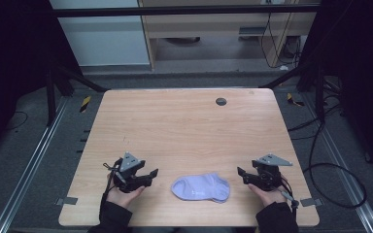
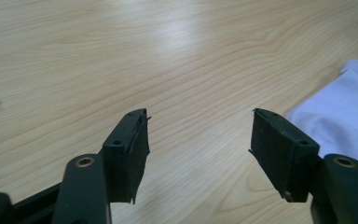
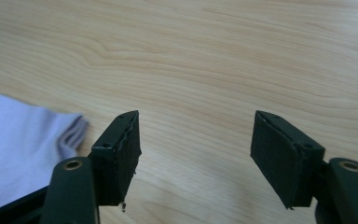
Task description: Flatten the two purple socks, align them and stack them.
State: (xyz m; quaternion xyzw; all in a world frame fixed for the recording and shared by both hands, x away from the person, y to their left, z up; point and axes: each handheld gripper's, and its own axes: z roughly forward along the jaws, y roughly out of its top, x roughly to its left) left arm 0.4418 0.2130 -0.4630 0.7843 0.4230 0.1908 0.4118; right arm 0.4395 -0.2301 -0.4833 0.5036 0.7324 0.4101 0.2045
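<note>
A pale lilac sock (image 1: 201,188) lies flat on the wooden table (image 1: 184,126) near its front edge, between the two hands. My left gripper (image 1: 151,177) rests low at the sock's left, jaws wide apart and pointing toward it, with bare wood between them (image 2: 199,116); the sock (image 2: 340,112) lies beyond its right jaw. To the sock's right my right gripper (image 1: 242,176) faces back at it, open too, nothing between its jaws (image 3: 196,116); the sock's ribbed cuff (image 3: 72,133) lies just outside its left jaw. Neither gripper touches the sock.
A small dark round grommet (image 1: 221,101) sits near the table's far edge. Black frame bars and cables run along the floor on both sides of the table. A cabinet stands beyond the far edge.
</note>
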